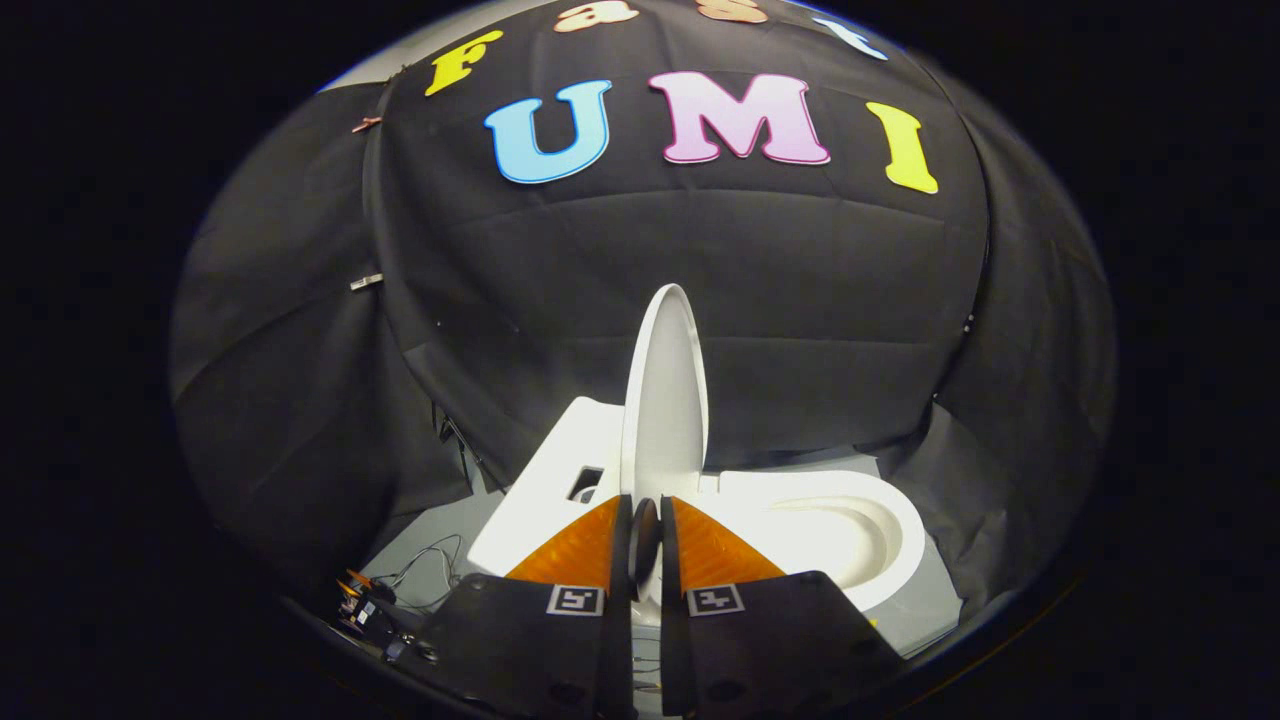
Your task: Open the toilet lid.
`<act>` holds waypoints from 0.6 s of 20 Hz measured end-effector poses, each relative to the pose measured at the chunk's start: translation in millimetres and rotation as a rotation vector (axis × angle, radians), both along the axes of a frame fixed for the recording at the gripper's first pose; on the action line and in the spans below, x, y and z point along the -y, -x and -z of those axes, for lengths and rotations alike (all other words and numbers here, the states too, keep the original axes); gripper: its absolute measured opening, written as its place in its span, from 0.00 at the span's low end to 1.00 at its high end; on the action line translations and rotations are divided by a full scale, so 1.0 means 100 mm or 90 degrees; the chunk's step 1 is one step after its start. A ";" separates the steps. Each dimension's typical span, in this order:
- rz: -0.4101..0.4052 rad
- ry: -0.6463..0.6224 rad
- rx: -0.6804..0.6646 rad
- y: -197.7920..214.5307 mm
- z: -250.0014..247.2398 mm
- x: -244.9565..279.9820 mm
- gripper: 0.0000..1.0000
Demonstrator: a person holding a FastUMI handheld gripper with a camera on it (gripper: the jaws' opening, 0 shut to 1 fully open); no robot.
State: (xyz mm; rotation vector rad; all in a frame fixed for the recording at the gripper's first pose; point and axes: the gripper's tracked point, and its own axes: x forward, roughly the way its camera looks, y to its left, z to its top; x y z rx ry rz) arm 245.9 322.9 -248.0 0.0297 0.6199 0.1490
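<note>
I saw the gripper (646, 520) with its fingers drawn nearly together, a narrow gap between them, gripping nothing. At twelve o'clock, just beyond the tips, the white toilet lid (665, 390) stood upright; the open toilet bowl (840, 525) lay at two o'clock.

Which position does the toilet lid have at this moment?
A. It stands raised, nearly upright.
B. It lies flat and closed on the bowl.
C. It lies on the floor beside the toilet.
A: the toilet lid rises edge-on just beyond the gripper, whose fingers are nearly together, and the bowl beside it lies uncovered.
</note>
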 end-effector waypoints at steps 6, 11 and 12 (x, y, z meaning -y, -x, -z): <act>-0.010 0.063 0.010 0.00 0.10 -0.42 0.16; 0.009 0.112 0.020 -0.01 0.14 -0.58 0.16; 0.012 0.124 0.022 -0.01 0.15 -0.60 0.16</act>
